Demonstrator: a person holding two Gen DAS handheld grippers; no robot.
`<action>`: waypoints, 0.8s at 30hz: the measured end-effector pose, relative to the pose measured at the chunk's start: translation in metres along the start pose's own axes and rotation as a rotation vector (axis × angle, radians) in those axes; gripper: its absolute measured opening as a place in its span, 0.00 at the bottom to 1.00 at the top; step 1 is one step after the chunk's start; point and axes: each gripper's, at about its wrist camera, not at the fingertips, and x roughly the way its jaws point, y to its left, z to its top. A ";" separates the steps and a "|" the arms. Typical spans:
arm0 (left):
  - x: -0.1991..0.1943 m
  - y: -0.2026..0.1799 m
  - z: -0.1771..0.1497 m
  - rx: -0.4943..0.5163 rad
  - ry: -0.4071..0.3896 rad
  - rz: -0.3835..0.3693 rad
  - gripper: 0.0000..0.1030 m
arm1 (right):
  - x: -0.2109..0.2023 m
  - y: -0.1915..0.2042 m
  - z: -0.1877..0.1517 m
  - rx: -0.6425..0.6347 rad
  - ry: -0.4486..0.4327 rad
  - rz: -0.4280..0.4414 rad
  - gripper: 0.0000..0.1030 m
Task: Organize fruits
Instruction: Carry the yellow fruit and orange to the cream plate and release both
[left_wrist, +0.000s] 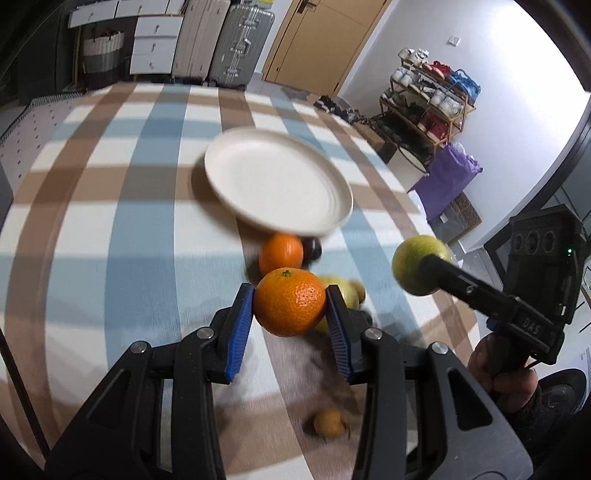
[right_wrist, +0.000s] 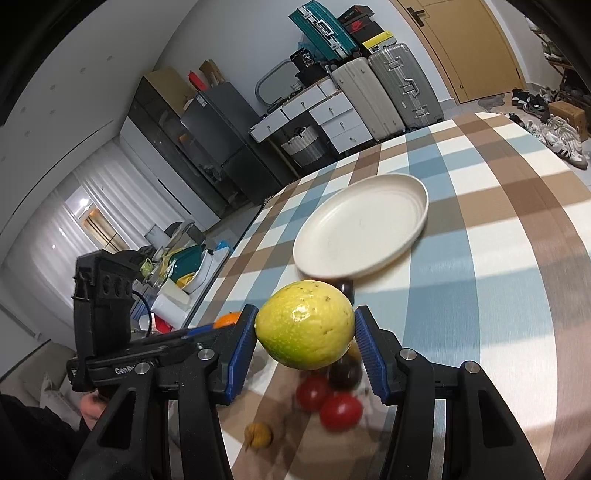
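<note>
1. Left gripper (left_wrist: 290, 308): closed on an orange (left_wrist: 290, 302), blue pads pressed to both its sides. The orange is held off the cloth.
2. Right gripper (right_wrist: 306, 334): closed on a yellow-green fruit (right_wrist: 306, 325), pads touching both flanks, fruit held above the table. In the left view the same gripper (left_wrist: 417, 271) shows at right with the fruit (left_wrist: 413, 262) at its tip; a hand (left_wrist: 506, 373) grips its handle.
3. Plate (left_wrist: 277, 181): cream, round, nothing on it, resting on the checked cloth (left_wrist: 110, 221) beyond the fruit pile. Also seen in the right view (right_wrist: 362, 230).
4. Loose fruit, left view: a second orange (left_wrist: 280, 253) lies just short of the plate's near rim, a dark plum (left_wrist: 313, 248) touching its right side. A yellow fruit (left_wrist: 352, 295) sits behind the left gripper, partly hidden. A small tan fruit (left_wrist: 330, 422) lies apart, close to the camera.
5. Loose fruit, right view: two red tomatoes (right_wrist: 328, 402) lie side by side under the held fruit, a dark fruit (right_wrist: 345, 373) just beyond them; blurred.
6. Background: suitcases (left_wrist: 225, 40) and white drawers (left_wrist: 155, 44) beyond the table.
</note>
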 end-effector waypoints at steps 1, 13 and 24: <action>0.000 0.000 0.008 0.006 -0.004 0.000 0.35 | 0.003 -0.001 0.005 -0.002 0.003 0.001 0.52; 0.046 0.005 0.101 0.001 0.002 -0.023 0.35 | 0.051 -0.010 0.075 -0.045 0.034 -0.019 0.52; 0.124 0.008 0.128 0.045 0.075 0.000 0.35 | 0.102 -0.047 0.108 -0.027 0.074 -0.137 0.52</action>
